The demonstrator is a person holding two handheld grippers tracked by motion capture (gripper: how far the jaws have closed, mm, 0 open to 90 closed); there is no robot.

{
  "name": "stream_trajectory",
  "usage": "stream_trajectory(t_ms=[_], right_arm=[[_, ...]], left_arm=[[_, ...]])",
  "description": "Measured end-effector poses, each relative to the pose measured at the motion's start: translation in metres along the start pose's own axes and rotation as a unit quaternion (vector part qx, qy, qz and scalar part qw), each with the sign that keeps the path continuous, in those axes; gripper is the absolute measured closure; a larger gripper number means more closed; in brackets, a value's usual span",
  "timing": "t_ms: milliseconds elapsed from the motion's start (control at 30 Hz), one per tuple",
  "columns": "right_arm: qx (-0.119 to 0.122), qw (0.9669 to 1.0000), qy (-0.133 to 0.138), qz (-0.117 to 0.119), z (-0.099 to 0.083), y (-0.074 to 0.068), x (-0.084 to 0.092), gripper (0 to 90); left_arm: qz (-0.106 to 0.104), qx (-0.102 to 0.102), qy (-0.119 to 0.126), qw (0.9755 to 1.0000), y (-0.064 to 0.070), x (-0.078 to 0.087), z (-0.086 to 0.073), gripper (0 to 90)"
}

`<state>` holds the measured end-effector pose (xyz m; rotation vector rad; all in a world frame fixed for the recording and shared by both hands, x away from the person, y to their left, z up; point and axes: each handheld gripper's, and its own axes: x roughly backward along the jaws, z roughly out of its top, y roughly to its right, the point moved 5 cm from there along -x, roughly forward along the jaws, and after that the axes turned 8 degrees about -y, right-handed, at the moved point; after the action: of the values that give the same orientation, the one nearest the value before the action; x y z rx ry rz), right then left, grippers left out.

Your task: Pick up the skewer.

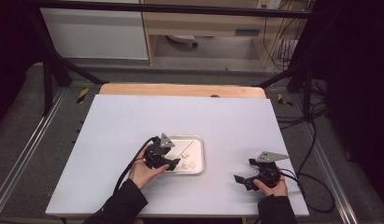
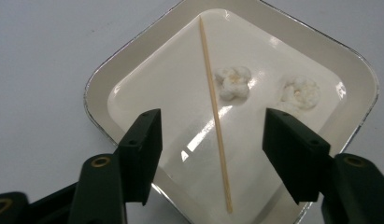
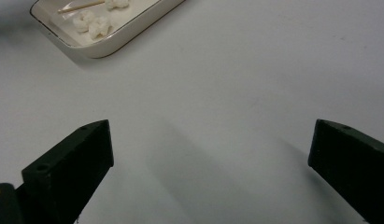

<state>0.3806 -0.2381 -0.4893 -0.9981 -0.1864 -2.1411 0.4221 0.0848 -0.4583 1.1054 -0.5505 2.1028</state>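
I am holding the left gripper (image 2: 213,140) over a shallow white tray (image 2: 133,60) with a silver rim, and its two black jaws stand apart, gripping nothing. A thin wooden skewer (image 2: 215,112) lies flat on the tray floor, running lengthwise between the jaws, nearer the right-hand jaw's side of the middle but touching neither. Beyond the jaws, past their tips and to the right of the skewer, sit two small white puffy pieces, one (image 2: 233,82) just beside the stick and another (image 2: 300,92) farther off.

In the high view the left gripper (image 1: 173,163) hovers at the tray's near left edge. The right gripper (image 1: 243,179) rests well apart on the pale surface (image 1: 133,121), its jaws spread wide with only bare surface between them; in its own view the tray (image 3: 133,28) sits far off beyond the left jaw.

My worries from here: the skewer is thin and lies flush on a glossy floor, so the jaws may close above it and miss, or nip one side and roll it away. Pressing lower risks the jaw tips striking the tray floor and shoving or tipping the light tray, since nothing steadies it. A grip near the skewer's end would let the long part droop or swing and sweep the closest white piece.
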Motion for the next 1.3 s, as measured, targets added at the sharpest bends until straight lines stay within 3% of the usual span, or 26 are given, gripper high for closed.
stream_trajectory(t_ms=[400, 667, 900, 1300], right_arm=[[0.001, 1.0000, -0.001, 0.001, 0.000, 0.000, -0.001, 0.7], [0.001, 1.0000, -0.002, 0.001, 0.000, 0.000, -0.001, 0.7], [0.002, 1.0000, -0.002, 0.002, 0.000, 0.000, -0.001, 0.8], [0.000, 1.0000, -0.001, 0.003, 0.000, -0.001, -0.001, 0.7]], left_arm=[[0.014, 0.007, -0.013, 0.9998, 0.002, -0.014, 0.007, 59.7], [0.008, 0.011, -0.022, 0.9997, 0.002, -0.022, 0.006, 72.3], [0.001, 0.011, -0.022, 0.9997, 0.005, -0.024, 0.006, 79.8], [0.009, 0.018, -0.014, 0.9997, 0.009, -0.025, 0.006, 87.3]])
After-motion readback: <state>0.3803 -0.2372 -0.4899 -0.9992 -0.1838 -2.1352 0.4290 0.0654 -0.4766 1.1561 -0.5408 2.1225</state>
